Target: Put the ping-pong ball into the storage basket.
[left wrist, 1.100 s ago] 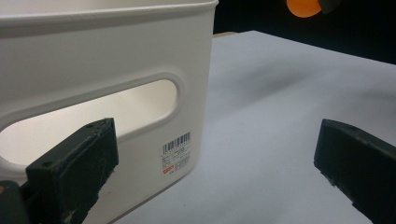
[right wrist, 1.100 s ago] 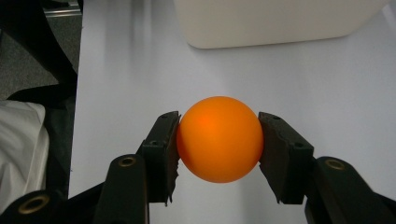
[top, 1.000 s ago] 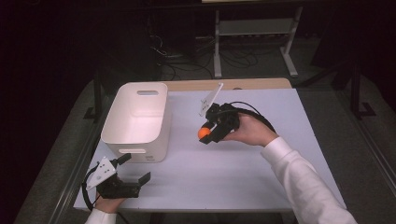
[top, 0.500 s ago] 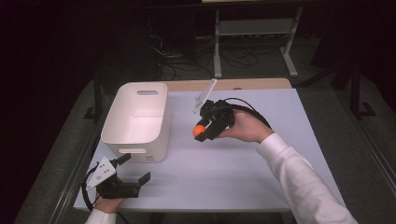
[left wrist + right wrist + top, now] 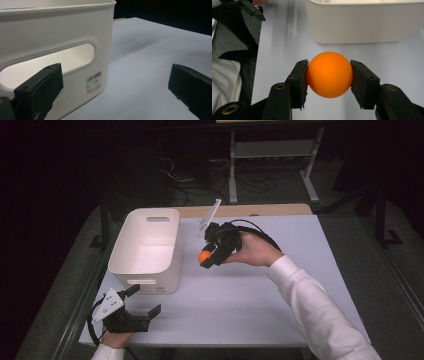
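Dark surroundings frame a pale worktop (image 5: 260, 305), with a shelving frame and loose cables on the floor beyond its far edge.

White bin (image 5: 145, 251): stands upright on the worktop's left half, between the far and near edges. It has slot handles in its end walls and a barcode label on the near end wall. The high view shows nothing inside it.

Right gripper (image 5: 206, 258): held above the worktop's middle, just beside the bin's right wall, jaws pointing toward the near-left corner. The jaws are closed on an orange ball (image 5: 329, 74), each pad touching one side of it. The ball is clear of the worktop.

Left gripper (image 5: 145, 300): rests at the near-left corner, just in front of the bin's near end wall. Its jaws are spread wide and hold nothing.
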`<state>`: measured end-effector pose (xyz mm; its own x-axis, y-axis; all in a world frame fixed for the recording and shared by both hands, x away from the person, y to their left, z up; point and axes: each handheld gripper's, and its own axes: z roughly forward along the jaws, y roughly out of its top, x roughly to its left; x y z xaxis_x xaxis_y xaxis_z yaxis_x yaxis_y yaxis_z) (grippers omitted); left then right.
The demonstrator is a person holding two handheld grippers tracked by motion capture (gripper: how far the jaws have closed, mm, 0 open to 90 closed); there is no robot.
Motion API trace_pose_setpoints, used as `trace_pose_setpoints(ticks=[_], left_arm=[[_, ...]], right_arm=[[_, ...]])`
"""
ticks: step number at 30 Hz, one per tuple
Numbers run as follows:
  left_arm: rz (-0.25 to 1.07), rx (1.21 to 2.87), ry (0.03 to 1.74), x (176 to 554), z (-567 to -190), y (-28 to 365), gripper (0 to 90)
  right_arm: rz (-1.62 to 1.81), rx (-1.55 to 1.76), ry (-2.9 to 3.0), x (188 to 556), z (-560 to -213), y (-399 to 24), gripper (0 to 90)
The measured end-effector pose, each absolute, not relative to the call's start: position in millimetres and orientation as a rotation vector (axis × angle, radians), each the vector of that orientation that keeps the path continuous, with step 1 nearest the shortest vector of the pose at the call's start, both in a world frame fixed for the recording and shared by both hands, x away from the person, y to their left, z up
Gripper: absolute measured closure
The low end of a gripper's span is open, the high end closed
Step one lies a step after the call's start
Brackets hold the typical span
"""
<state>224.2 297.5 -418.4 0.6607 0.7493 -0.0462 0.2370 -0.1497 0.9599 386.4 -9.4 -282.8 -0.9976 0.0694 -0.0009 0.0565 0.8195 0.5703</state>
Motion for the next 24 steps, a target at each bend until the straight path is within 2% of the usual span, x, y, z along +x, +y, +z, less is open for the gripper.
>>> trace_pose_setpoints(ticks=[24], left_arm=[[0.538,1.695,0.814,223.2,-418.3,297.7,0.0]], right_arm=[[0.972,0.031,3.009,398.9,-274.6,22.0,48.9]])
